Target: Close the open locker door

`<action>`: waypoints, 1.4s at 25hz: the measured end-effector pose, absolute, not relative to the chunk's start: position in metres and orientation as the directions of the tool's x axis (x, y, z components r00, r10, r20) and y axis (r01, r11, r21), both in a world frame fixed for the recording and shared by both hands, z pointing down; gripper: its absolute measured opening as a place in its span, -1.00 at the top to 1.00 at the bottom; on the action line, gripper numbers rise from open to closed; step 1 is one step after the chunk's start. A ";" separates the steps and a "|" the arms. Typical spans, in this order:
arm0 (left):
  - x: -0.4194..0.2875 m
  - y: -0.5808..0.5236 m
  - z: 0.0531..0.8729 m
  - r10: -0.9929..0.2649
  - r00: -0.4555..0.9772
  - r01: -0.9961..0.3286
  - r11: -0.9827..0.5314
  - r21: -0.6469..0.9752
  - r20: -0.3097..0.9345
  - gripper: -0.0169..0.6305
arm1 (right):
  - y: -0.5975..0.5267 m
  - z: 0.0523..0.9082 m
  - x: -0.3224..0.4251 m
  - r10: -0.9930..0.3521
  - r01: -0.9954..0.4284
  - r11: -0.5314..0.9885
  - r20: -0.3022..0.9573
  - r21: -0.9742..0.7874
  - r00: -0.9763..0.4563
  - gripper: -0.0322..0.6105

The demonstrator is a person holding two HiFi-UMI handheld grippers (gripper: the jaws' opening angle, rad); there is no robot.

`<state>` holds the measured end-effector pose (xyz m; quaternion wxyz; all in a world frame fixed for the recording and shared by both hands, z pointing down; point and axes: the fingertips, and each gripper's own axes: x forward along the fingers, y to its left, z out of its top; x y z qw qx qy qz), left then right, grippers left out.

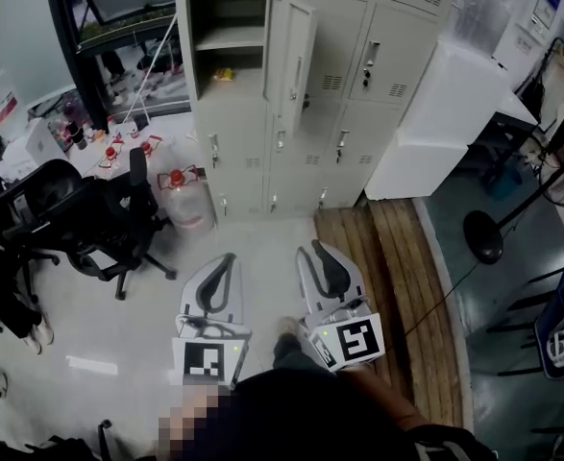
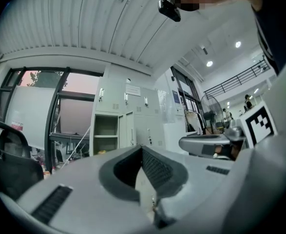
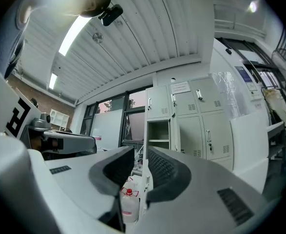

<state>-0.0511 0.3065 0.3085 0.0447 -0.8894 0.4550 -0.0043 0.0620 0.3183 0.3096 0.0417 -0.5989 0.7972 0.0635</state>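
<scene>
The grey locker bank (image 1: 301, 152) stands at the far side of the floor. Its upper left compartment (image 1: 226, 41) is open, with a small yellow thing on the shelf. That compartment's door (image 1: 294, 65) is swung out toward me. Both grippers hang low and well short of the lockers. My left gripper (image 1: 214, 281) has its jaws together, with nothing between them (image 2: 142, 150). My right gripper (image 1: 330, 269) shows a narrow empty gap between its pads (image 3: 140, 152). The open compartment also shows in both gripper views (image 2: 105, 133) (image 3: 158, 133).
A black office chair (image 1: 80, 214) stands at the left. Water jugs (image 1: 181, 195) sit by the lockers' left foot. A white cabinet (image 1: 435, 123) adjoins the lockers on the right. Wooden planks (image 1: 387, 286) and a black round stand base (image 1: 483, 238) lie to the right.
</scene>
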 end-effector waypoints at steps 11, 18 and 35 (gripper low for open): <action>0.008 0.199 0.300 -0.853 0.520 -0.853 -0.516 -0.081 -0.041 0.94 | 0.204 0.301 0.122 -0.923 -0.935 0.351 -0.149 0.054 -0.355 0.65; 0.026 0.172 0.304 -0.877 0.480 -0.875 -0.476 -0.085 -0.030 0.94 | 0.170 0.298 0.144 -0.904 -0.924 0.381 -0.195 0.043 -0.382 0.65; 0.045 0.104 0.304 -0.883 0.469 -0.881 -0.464 -0.090 -0.032 0.94 | 0.107 0.305 0.173 -0.911 -0.927 0.375 -0.181 0.006 -0.370 0.63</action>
